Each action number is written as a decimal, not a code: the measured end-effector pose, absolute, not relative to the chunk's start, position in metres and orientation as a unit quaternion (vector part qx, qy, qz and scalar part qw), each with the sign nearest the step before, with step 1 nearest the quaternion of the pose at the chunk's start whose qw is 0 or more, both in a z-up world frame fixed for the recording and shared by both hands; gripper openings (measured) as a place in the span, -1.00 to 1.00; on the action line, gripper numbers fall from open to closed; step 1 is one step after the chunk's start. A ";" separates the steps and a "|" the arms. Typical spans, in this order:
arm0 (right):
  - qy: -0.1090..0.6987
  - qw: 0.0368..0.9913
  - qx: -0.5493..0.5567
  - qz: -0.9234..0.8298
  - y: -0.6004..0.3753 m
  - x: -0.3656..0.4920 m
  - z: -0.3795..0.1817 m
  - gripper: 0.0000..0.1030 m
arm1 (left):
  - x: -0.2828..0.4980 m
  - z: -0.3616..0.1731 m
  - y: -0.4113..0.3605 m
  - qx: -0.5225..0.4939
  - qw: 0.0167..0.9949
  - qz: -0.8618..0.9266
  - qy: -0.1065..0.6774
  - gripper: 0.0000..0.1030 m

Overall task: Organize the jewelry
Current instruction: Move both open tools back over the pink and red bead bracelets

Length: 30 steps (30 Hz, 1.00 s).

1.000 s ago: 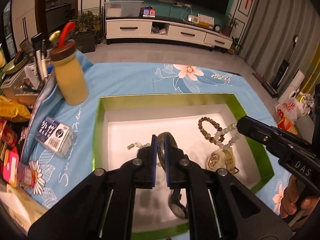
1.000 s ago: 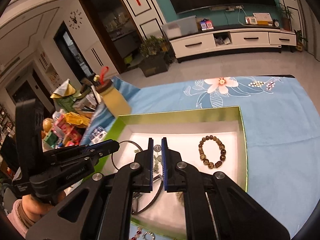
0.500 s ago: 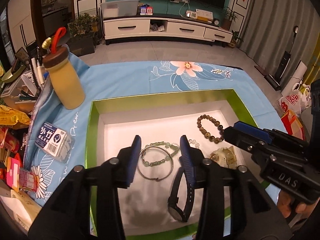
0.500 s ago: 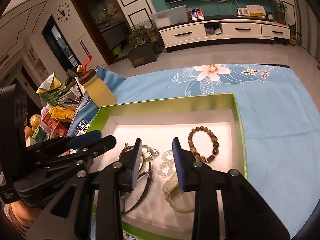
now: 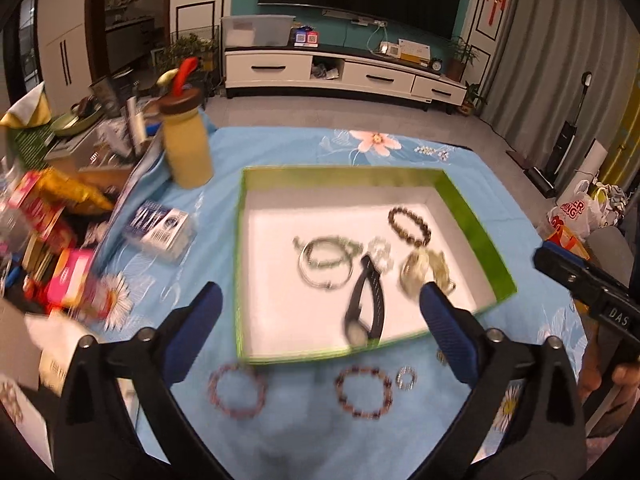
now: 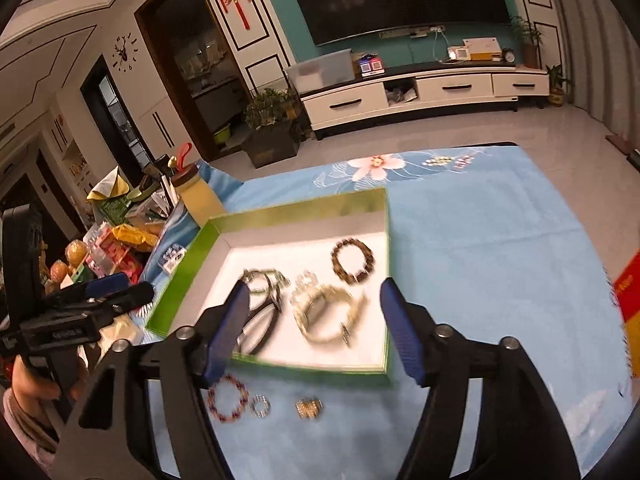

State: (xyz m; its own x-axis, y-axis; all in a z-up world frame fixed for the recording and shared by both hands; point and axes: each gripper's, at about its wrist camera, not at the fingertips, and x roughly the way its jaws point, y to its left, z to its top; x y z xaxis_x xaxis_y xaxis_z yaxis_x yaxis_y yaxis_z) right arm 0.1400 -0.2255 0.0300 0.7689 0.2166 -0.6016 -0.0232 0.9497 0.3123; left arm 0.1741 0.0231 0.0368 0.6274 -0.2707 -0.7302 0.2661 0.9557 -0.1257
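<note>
Left wrist view: the left gripper [image 5: 318, 322] is seen with its blue pads spread wide and nothing held between them. Just beyond it, on the blue cloth [image 5: 280, 152] in front of the green box [image 5: 472, 224], two red beaded bracelets [image 5: 237, 390] [image 5: 363, 391] and one small ring [image 5: 406, 379] are counted. Inside the box, one black watch [image 5: 366, 300], one silver bangle [image 5: 326, 266], one pale green bead bracelet [image 5: 340, 242], one clear bead bracelet [image 5: 380, 250], one cream watch [image 5: 424, 270] and one brown bead bracelet [image 5: 410, 226] are laid. Farther left, one yellow bottle [image 5: 186, 148] is stood on the cloth.

In the right wrist view, the right gripper [image 6: 316, 330] is likewise held wide open and empty above the near edge of the box, with a small gold piece [image 6: 309, 407] on the cloth below.

Half a second earlier both pairs of jaws were parted only narrowly and were held low over the box; a second ago both were closed, the left on the bangle. Both have since been drawn back and raised.
</note>
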 end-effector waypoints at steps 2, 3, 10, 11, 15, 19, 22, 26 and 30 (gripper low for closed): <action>0.340 0.929 0.135 0.060 -0.226 0.127 0.029 0.57 | 0.162 0.035 0.033 -0.006 0.900 -0.143 0.411 0.96; 0.344 0.928 0.128 0.057 -0.225 0.122 0.028 0.59 | 0.156 0.034 0.039 -0.008 0.899 -0.138 0.415 0.96; 0.364 0.924 0.103 0.054 -0.218 0.085 0.015 0.59 | 0.121 0.026 0.076 -0.031 0.899 -0.102 0.426 0.96; 0.367 0.923 0.102 0.054 -0.217 0.082 0.013 0.59 | 0.118 0.023 0.079 -0.035 0.898 -0.099 0.428 0.96; 0.380 0.918 0.101 0.055 -0.210 0.068 0.001 0.59 | 0.101 0.006 0.092 -0.045 0.891 -0.081 0.445 0.96; 0.393 0.912 0.098 0.057 -0.204 0.061 -0.010 0.59 | 0.092 -0.014 0.102 -0.059 0.880 -0.071 0.466 0.96; 0.403 0.909 0.091 0.060 -0.197 0.055 -0.017 0.59 | 0.086 -0.027 0.106 -0.069 0.872 -0.068 0.480 0.96; 0.415 0.903 0.087 0.071 -0.187 0.052 -0.026 0.59 | 0.078 -0.039 0.109 -0.072 0.867 -0.065 0.489 0.96; 0.429 0.896 0.088 0.081 -0.177 0.052 -0.035 0.59 | 0.073 -0.048 0.111 -0.071 0.864 -0.063 0.495 0.96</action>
State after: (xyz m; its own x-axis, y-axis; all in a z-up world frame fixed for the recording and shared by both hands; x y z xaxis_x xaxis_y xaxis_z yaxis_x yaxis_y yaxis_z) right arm 0.0523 -0.1772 -0.0348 0.6195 0.2210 -0.7532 -0.0699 0.9713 0.2275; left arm 0.0731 0.1110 -0.0476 0.5018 -0.1792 -0.8462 0.0392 0.9820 -0.1847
